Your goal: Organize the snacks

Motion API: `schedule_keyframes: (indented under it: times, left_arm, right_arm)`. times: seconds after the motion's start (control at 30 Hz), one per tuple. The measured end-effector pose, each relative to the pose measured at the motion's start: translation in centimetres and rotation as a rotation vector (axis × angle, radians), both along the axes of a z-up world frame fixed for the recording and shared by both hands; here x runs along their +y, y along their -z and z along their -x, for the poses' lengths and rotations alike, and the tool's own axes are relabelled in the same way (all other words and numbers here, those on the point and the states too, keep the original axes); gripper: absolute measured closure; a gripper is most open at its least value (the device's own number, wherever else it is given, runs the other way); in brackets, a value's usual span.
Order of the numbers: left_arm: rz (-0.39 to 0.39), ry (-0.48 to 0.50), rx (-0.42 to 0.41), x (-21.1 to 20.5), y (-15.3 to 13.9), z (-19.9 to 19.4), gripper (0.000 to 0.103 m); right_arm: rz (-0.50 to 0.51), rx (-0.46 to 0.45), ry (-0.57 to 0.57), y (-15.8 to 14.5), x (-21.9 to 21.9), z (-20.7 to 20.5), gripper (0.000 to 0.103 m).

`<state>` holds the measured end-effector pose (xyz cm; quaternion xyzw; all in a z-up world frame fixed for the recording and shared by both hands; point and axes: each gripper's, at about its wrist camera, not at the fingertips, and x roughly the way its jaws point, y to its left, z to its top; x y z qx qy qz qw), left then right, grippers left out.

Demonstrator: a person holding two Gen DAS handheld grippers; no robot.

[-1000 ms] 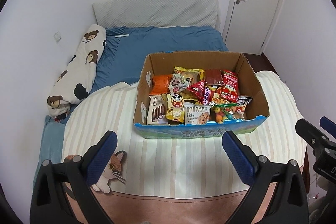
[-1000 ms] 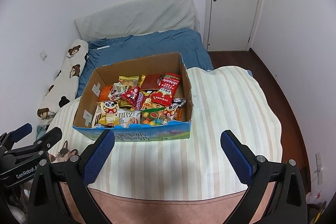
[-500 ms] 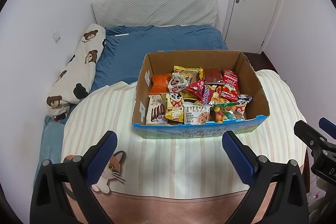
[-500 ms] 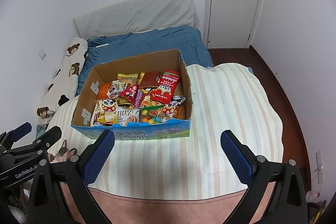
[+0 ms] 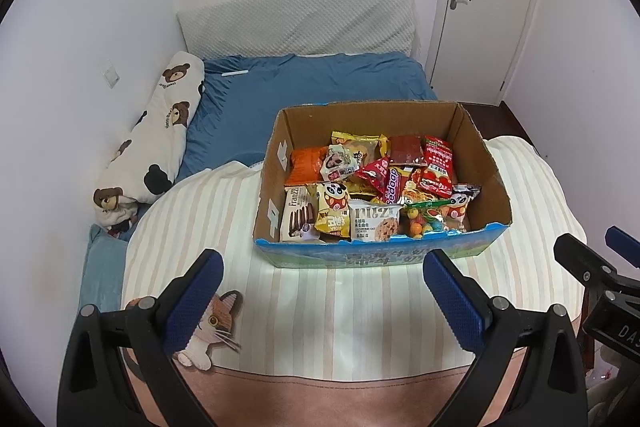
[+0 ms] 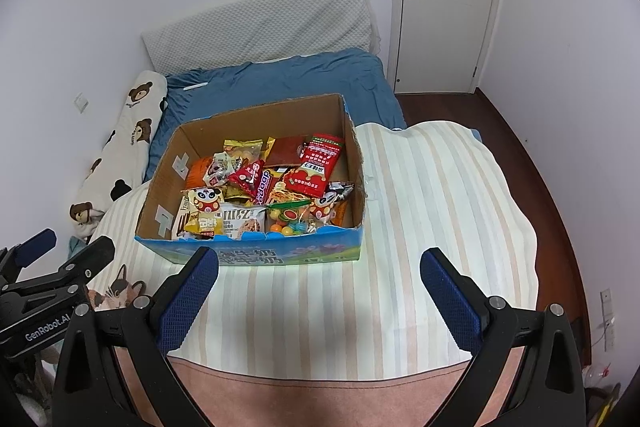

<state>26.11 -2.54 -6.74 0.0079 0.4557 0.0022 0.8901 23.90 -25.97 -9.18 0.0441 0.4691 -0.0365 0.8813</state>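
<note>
All your snacks (image 5: pixel 372 187) sit piled in the cardboard box (image 5: pixel 490 163), centre of the frame, on the striped blanket (image 5: pixel 320 307). Your left gripper (image 5: pixel 324 291) and right gripper (image 6: pixel 320 287) both hang spread wide with nothing in them, lower frame. That fits either just starting to sort or everything already packed, so I can't pick a step.

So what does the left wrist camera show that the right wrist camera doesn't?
Only the left wrist view shows the cat-shaped cushion's face and the right gripper at its edge. Only the right wrist view shows the dark wooden floor and the left gripper. Both show the open cardboard box of snack packets on the striped blanket.
</note>
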Motion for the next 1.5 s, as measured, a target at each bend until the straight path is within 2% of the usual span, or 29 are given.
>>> schedule_keyframes:
  times: [1.5]
  left_arm:
    - [0.001,-0.015,-0.024,-0.11,-0.60,0.07,0.000]
  right_arm:
    - [0.004,-0.013,0.005,-0.91,-0.27,0.18,0.000]
